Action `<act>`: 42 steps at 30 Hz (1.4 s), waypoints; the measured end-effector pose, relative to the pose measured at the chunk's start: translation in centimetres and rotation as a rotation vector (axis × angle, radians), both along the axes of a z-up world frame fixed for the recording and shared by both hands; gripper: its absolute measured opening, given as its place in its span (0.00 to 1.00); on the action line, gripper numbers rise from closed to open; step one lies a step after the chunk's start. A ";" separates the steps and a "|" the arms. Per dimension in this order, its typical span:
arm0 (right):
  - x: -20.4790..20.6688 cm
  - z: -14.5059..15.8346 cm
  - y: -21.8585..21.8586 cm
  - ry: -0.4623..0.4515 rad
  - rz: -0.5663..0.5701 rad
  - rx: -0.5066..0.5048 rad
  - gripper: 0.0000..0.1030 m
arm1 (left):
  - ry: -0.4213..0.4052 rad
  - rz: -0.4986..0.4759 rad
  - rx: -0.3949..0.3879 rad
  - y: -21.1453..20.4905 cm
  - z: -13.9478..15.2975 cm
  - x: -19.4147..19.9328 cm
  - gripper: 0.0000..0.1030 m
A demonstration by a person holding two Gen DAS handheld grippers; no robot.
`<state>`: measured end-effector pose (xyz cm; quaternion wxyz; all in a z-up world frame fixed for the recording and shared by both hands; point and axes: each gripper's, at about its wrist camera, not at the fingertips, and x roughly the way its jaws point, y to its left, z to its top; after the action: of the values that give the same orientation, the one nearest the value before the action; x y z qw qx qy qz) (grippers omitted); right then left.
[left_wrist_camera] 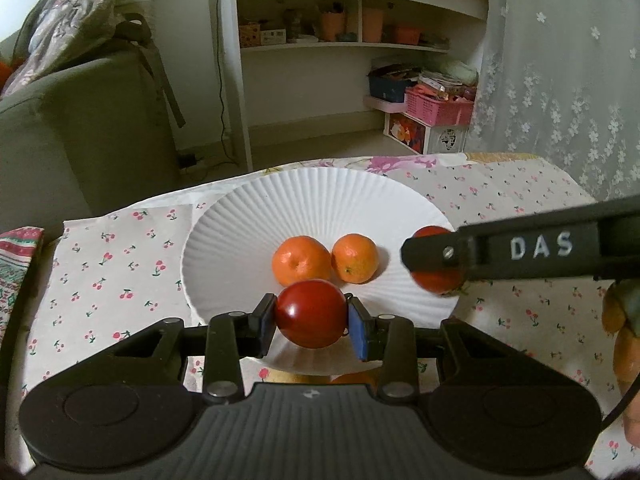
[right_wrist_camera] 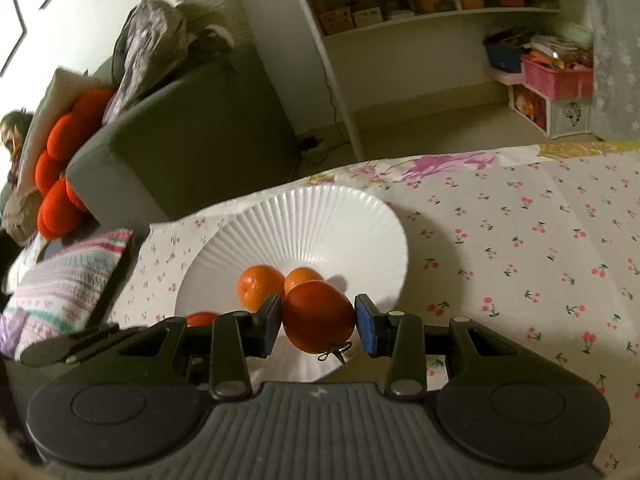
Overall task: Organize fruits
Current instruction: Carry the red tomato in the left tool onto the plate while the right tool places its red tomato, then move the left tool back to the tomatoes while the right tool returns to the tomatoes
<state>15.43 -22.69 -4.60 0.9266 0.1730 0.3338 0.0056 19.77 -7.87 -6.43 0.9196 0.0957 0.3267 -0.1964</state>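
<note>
A white fluted plate (left_wrist_camera: 304, 200) (right_wrist_camera: 320, 220) sits on the cherry-print cloth. Two oranges (left_wrist_camera: 301, 266) (left_wrist_camera: 355, 258) lie in it; they also show in the right wrist view (right_wrist_camera: 256, 286) (right_wrist_camera: 302, 274). My left gripper (left_wrist_camera: 310, 318) is shut on a red tomato (left_wrist_camera: 310, 312) above the plate's near rim. My right gripper (right_wrist_camera: 318, 320) is shut on an orange-red tomato (right_wrist_camera: 318, 316) with its green stem down, over the plate's near right edge. From the left wrist view the right gripper (left_wrist_camera: 436, 256) comes in from the right, its tomato (left_wrist_camera: 434, 280) partly hidden behind a finger.
The cherry-print cloth (left_wrist_camera: 120, 272) (right_wrist_camera: 520, 248) covers the table. A grey sofa (left_wrist_camera: 80, 132) stands at left, a white shelf unit (left_wrist_camera: 344, 40) behind, a pink basket (left_wrist_camera: 438, 106) on the floor. Another orange fruit (left_wrist_camera: 352, 378) peeks out under my left gripper.
</note>
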 end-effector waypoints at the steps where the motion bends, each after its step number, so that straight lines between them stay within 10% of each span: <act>1: 0.1 -0.1 0.2 0.005 0.007 -0.008 0.35 | 0.003 -0.001 0.005 0.0 -0.1 0.0 0.20; 21: -1.9 1.6 -1.7 -0.022 -0.063 0.102 0.47 | -0.002 0.128 -0.157 4.4 3.5 -0.8 0.43; 42: -5.9 3.8 0.6 -0.016 0.042 0.059 0.76 | 0.072 0.252 -0.123 10.3 5.4 -5.8 0.78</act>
<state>9.57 -22.08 -0.83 0.9234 0.1932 0.3297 0.0360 13.99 2.40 -1.02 0.9288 -0.0097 0.3561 -0.1023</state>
